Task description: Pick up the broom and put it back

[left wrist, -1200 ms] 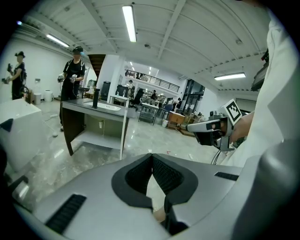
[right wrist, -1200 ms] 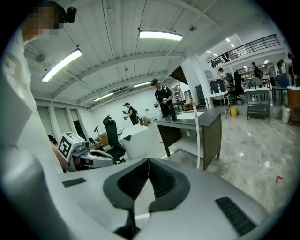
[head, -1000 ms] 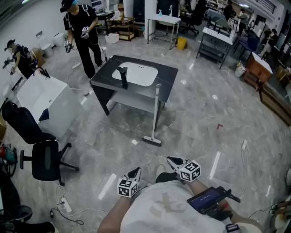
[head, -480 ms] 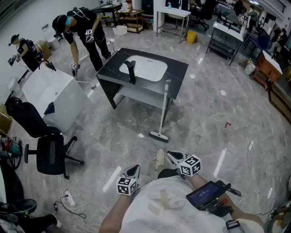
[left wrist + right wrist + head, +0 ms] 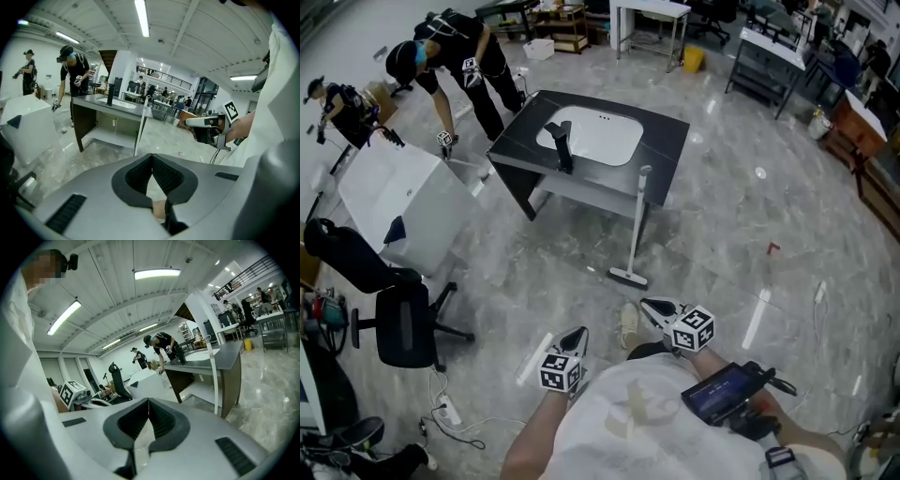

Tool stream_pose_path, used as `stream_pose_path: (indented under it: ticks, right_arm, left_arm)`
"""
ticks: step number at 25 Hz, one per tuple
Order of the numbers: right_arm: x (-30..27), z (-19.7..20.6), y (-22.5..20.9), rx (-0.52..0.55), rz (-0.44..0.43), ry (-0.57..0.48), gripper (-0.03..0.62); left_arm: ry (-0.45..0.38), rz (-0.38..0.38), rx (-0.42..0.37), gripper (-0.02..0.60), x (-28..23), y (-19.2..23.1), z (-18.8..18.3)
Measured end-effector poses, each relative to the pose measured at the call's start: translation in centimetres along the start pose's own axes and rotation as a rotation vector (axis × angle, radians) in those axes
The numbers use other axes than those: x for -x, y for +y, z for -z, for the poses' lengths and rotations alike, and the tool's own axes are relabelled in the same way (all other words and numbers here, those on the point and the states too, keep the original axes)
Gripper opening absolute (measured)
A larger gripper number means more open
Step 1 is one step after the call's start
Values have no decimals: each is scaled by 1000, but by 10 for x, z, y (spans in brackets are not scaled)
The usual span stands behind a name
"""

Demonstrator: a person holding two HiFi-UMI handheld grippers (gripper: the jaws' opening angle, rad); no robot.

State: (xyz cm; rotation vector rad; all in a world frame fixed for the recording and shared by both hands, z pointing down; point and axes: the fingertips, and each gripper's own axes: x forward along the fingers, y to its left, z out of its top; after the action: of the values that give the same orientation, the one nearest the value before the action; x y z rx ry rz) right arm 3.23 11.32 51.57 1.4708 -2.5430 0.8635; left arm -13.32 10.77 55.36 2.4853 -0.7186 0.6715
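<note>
The broom (image 5: 637,225) has a white handle that leans against the front edge of the dark sink table (image 5: 667,150), with its flat head on the floor. It also shows in the left gripper view, broom (image 5: 140,124), and in the right gripper view, broom (image 5: 214,380). My left gripper (image 5: 575,337) and right gripper (image 5: 649,305) are held low near my body, short of the broom. Both are shut with nothing between the jaws, seen close at left gripper (image 5: 152,157) and right gripper (image 5: 148,400). The right gripper is nearer to the broom head.
A black faucet (image 5: 563,147) stands by the white basin. A white cabinet (image 5: 403,202) and a black office chair (image 5: 394,323) are at the left, with two people (image 5: 455,66) behind them. A power strip and cable (image 5: 445,410) lie on the floor.
I have walked closer to the table, so broom and table sit nearer in the head view. Both grippers came forward with me, still shut. The person by the cabinet has bent over.
</note>
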Motion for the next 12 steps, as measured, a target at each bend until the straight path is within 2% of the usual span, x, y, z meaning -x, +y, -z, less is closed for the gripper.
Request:
stream_pose_path:
  ticks: [5,12]
  right_arm:
    - [-19,-16,-24,-22,-21,1,18]
    - [-56,-30,-57,26,-85,59,18]
  left_arm:
    - [-1,8,-7,12,-22,13,-30]
    - [-8,-36,21,12,-45,42,-66]
